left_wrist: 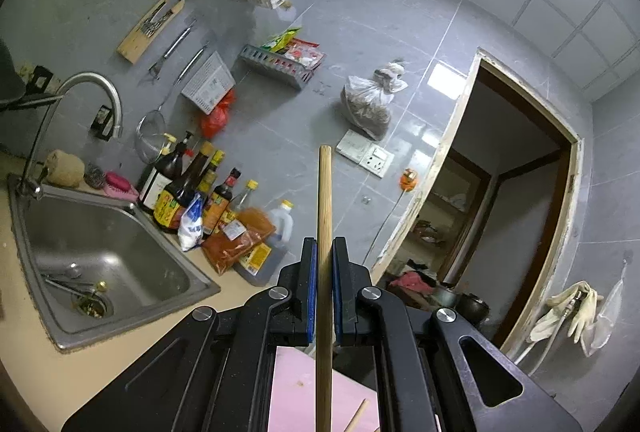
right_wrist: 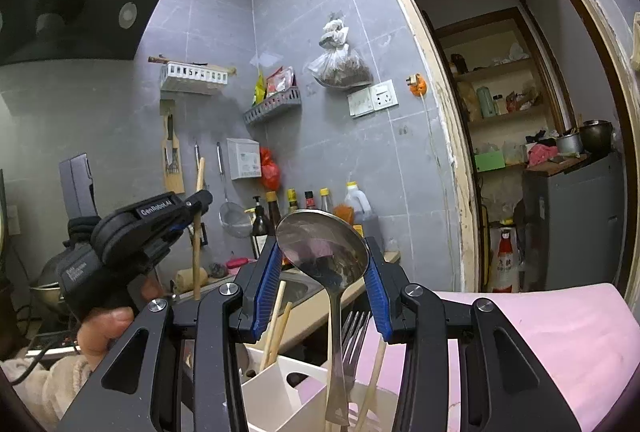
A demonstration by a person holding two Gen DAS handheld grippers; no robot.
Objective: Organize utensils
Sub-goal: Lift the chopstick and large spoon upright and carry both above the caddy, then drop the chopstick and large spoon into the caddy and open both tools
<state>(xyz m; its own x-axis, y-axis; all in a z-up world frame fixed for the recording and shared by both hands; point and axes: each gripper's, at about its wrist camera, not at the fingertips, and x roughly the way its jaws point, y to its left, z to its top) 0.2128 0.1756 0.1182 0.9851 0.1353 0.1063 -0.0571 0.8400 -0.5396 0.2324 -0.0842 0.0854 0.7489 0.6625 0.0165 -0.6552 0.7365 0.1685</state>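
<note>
1. Now the left tool (left_wrist: 324,252) is pinching an upright chopstick (left_wrist: 324,216) above the pink board (left_wrist: 296,388) on the bench (left_wrist: 32,352).
2. The right tool (right_wrist: 320,272) clasps a spoon (right_wrist: 322,244) by its bowl, handle down in the white holder (right_wrist: 276,392).
3. Seat the spoon fully before letting go.
4. Then lower the chopstick straight into the compartment with the other chopsticks (right_wrist: 276,320).

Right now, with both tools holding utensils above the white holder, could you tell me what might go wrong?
1. The left tool pinches the wooden chopstick well below its top, so it may pivot or slip on the way to the holder.
2. The right tool grips the ladle across its rounded bowl, which could slide out.
3. The ladle's handle stands close to the fork and may snag it.
</note>
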